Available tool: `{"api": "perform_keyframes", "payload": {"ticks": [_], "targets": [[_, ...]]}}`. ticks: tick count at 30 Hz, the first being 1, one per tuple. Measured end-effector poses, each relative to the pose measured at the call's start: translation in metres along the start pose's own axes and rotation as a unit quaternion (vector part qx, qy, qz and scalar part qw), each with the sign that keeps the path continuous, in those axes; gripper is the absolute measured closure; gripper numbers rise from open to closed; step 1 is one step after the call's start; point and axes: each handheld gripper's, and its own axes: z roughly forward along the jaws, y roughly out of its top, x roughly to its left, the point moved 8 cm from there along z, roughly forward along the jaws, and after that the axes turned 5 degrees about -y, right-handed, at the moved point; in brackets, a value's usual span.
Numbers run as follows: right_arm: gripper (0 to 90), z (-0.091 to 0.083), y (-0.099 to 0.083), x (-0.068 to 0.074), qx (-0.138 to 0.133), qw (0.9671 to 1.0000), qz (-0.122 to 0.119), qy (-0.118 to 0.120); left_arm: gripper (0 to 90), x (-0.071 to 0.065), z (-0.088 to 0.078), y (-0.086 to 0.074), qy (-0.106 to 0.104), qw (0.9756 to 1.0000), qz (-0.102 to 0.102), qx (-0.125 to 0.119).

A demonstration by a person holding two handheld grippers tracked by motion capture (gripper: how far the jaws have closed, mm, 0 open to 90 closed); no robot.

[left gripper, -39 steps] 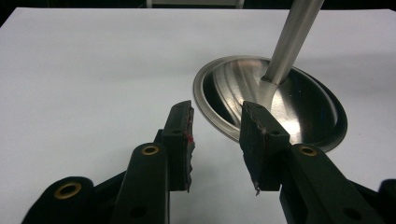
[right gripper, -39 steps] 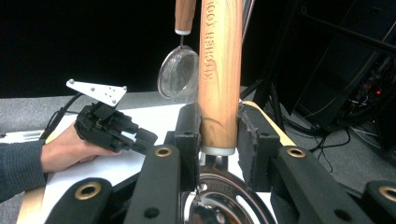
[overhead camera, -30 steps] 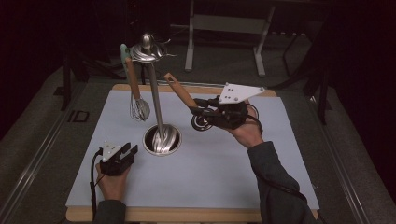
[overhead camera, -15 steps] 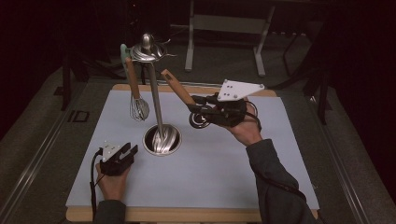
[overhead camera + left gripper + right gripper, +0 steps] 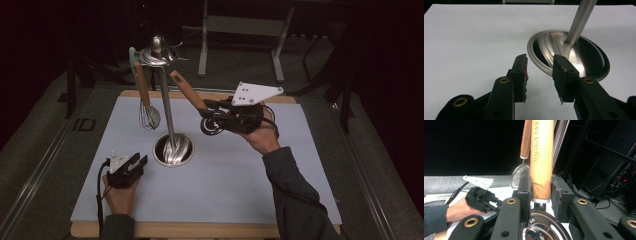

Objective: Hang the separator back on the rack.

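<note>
Hidden or cut off, as I see it:
- Pizza cutter (image 5: 541, 162): my right gripper view cuts its wooden handle at the top edge and its wheel at the bottom.
- Stand (image 5: 574, 50): my left gripper view crops the pole at the top edge.
- Whisk (image 5: 520, 173): wires mostly behind that handle.

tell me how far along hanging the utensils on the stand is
Done: a whisk already hangs from the stand. In hand: the right tongs grip a wooden-handled pizza cutter, its handle tip raised toward the stand's top. Left: hooking it on and letting go. The left tongs rest open on the mat by the base.
</note>
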Motion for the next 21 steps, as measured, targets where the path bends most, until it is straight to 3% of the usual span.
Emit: {"api": "perform_keyframes", "payload": {"ticks": [21], "targets": [[71.0,0.001,0.013,0.003,-0.012,0.9999,-0.006,0.004,65.1,0.0,0.0,0.0,0.0,1.0,0.0,0.0]]}}
